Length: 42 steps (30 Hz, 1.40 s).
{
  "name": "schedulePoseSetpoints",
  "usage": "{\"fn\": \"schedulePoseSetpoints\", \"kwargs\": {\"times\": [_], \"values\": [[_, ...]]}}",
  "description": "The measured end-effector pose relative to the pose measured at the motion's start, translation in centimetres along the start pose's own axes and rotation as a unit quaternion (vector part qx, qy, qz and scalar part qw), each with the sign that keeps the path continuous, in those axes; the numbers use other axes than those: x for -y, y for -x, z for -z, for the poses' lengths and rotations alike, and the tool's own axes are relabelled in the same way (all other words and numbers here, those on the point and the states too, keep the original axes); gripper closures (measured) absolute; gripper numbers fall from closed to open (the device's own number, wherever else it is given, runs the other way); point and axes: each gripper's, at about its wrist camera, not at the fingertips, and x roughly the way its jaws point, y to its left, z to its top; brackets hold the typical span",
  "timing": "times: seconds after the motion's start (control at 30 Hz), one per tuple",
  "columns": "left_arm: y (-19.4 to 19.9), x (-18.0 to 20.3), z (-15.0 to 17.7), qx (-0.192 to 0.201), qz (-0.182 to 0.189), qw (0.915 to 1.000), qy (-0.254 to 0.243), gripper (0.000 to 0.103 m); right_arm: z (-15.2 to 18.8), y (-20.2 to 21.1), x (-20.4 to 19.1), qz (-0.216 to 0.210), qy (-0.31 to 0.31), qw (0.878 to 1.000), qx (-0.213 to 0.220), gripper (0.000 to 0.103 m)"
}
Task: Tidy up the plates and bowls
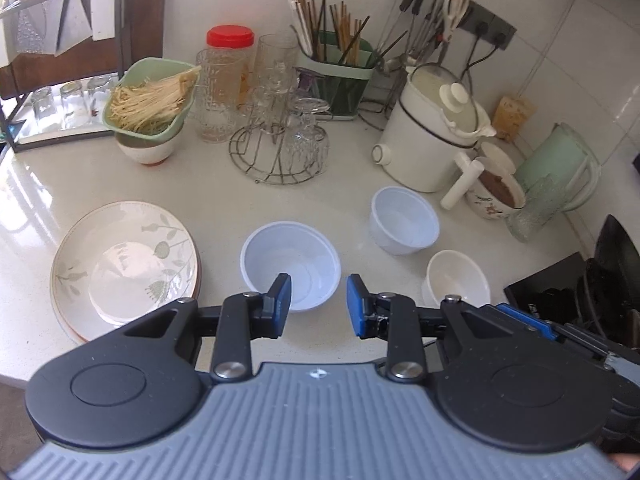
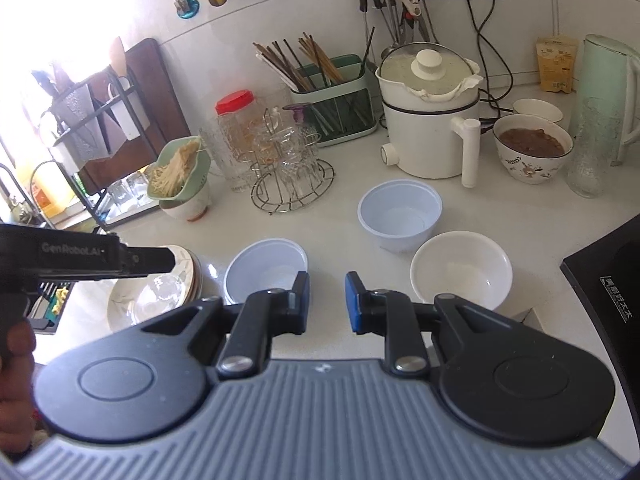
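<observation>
Both grippers hover with nothing held: the left gripper (image 1: pixel 318 305) stands with its jaws apart above a white plastic bowl (image 1: pixel 291 258), the right gripper (image 2: pixel 327 301) likewise parted. Floral plates (image 1: pixel 120 264), seemingly two stacked, lie left of that bowl; a second plastic bowl (image 2: pixel 400 216) and a ceramic bowl (image 2: pixel 461 272) touch on the countertop (image 1: pixel 224 200).

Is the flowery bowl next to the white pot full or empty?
Nearly full. The flowery bowl holds brown food almost to its rim, beside the white pot.
</observation>
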Motion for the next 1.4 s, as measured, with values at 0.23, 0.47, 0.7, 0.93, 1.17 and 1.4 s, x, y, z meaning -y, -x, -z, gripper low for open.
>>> {"fn": "schedulePoseSetpoints", "kwargs": {"times": [0.23,0.47,0.7,0.93,1.17,1.4], "values": [[0.8,-2.0,-0.9,0.012,0.006,0.9999,-0.007,0.068,-0.5,-0.3,-1.2,0.020,-0.006,1.000,0.007,0.079],[1.4,-3.4,-0.7,0.038,0.014,0.9992,0.002,0.068,-0.7,0.1,-1.8,0.033,0.002,0.999,0.010,0.079],[1.9,-4.5,-0.5,0.048,-0.002,0.9989,0.002,0.068,-1.5,-2.5,-3.5,0.032,0.026,0.999,-0.011,0.079],[1.6,-5.9,-1.1,0.044,-0.005,0.9990,0.002,0.068,-1.6,-3.0,-3.7,0.049,0.009,0.999,-0.016,0.079],[0.1,-5.8,-1.5,0.019,0.008,0.9996,-0.017,0.068,-1.1,-2.2,-3.8,0.084,-0.022,0.996,0.001,0.079],[-1.8,-4.8,-1.5,-0.010,0.029,0.9986,-0.044,0.062,-0.4,-1.5,-3.8,0.118,-0.045,0.992,0.012,0.079]]}}
